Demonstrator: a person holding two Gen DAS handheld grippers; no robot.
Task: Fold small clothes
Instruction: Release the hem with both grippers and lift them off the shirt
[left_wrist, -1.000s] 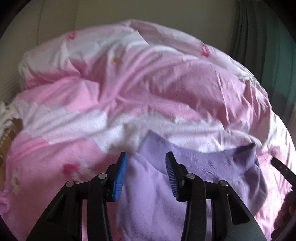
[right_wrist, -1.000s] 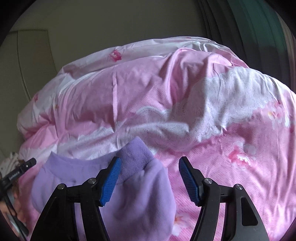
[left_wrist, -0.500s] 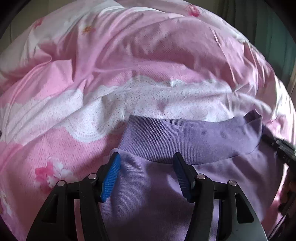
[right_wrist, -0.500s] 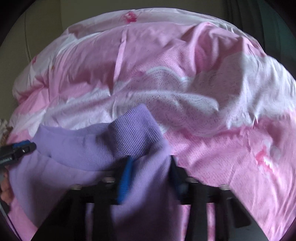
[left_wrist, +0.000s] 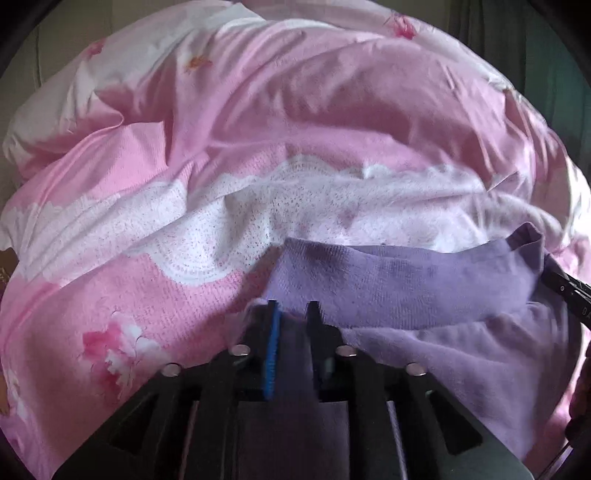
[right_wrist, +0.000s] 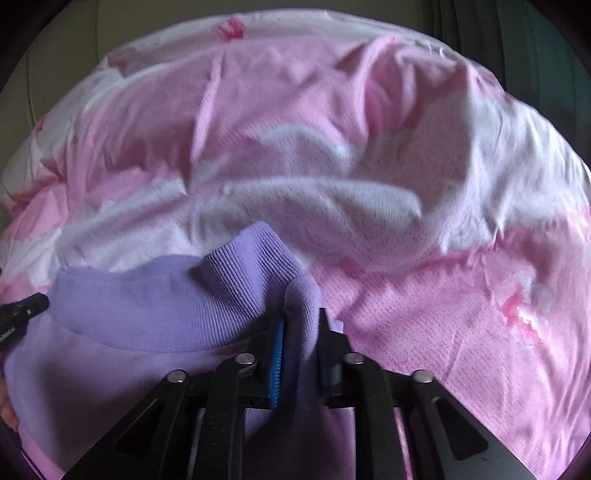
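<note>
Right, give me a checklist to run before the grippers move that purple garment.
1. Left gripper has cloth: ok. The purple garment is between its fingers, which are closing.
2. Right gripper has cloth: ok for now. The garment is bunched between its fingers, but they are opening, so the grip may loosen.
3. Both grip near the ribbed band: ok, one near each end.
4. Band taut between them: not ok, it buckles beside the right gripper.
5. Garment body lying flat: cannot tell, it is mostly hidden under the grippers.
6. Pink quilt smooth underneath: not ok, rumpled.
</note>
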